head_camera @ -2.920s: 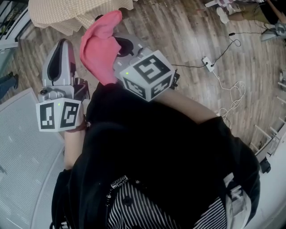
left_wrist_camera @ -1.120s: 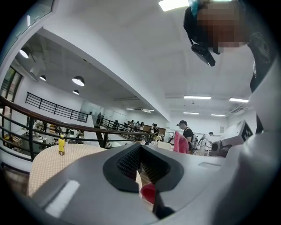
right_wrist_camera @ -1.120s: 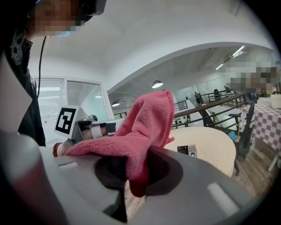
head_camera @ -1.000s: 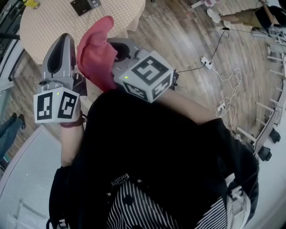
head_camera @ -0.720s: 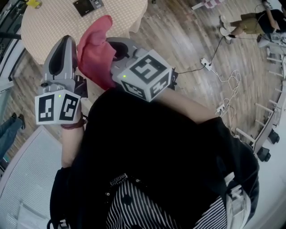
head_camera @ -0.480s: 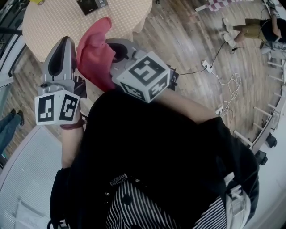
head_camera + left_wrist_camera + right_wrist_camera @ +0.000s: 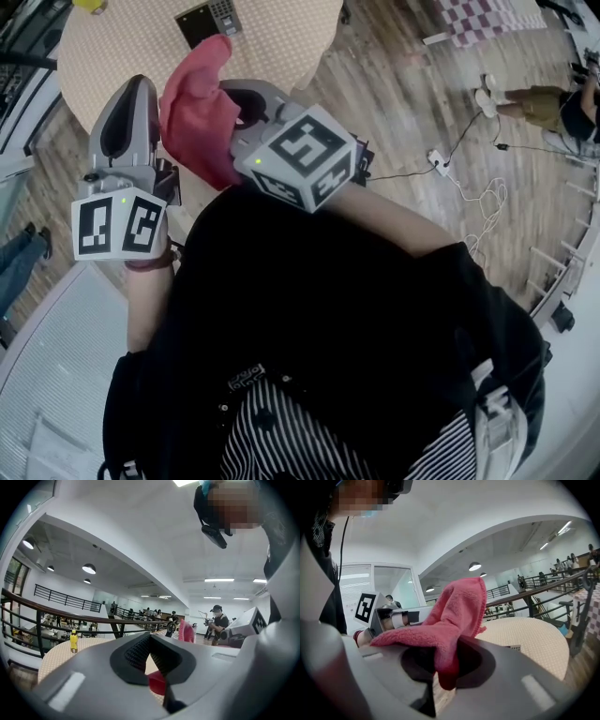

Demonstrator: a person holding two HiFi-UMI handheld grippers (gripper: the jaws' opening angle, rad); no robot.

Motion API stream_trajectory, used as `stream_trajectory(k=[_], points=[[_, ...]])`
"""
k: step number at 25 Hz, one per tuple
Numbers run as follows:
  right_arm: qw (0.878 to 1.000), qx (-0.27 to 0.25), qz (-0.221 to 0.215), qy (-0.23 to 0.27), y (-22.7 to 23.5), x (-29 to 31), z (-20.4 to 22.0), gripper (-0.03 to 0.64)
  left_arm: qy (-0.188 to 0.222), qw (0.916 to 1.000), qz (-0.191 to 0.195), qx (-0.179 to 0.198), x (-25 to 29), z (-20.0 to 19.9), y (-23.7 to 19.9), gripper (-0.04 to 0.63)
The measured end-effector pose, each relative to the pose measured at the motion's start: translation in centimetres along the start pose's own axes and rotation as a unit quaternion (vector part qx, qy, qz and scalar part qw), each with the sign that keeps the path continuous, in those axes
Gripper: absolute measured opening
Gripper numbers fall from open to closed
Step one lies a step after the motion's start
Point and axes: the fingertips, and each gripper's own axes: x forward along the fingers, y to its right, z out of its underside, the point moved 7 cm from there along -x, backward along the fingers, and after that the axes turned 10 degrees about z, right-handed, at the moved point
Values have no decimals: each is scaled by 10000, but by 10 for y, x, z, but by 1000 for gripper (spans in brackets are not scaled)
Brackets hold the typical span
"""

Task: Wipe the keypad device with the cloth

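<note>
A dark keypad device lies on the round beige table at the top of the head view, far ahead of both grippers. A pink cloth stands up out of my right gripper, which is shut on it; in the right gripper view the cloth drapes over the jaws and hides the fingertips. My left gripper is held up beside it at the left. In the left gripper view its jaws are closed with nothing between them. Both grippers are raised in front of the person's chest.
A yellow bottle stands at the table's far left edge. On the wooden floor to the right lie a power strip and cables, and a seated person's legs show further right. A railing and a white grated surface are at the left.
The table and keypad device have come further into the head view from the top, nearer to the grippers. Both grippers keep their pose, and the cloth stays in the right one.
</note>
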Motion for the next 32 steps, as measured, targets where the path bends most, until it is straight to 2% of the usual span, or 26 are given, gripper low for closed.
stream_trajectory(k=[5,13,28,32], points=[[9999,14,-133,50,35,28,-29,67,-3,10000,6,85,40,-14,-16,-3],[9992,24,-393,39,100,64,-70,67,14,9995,-304,131,110,-42,-42,-3],[9943,376,-989,-161,190,105,-89,67,-212,9969,-744,166,194,-50,-56,-3],[9928,579,-1038,-134,197,119,-91,67,-395,9945,-924,291,195,-57,-67,-3]])
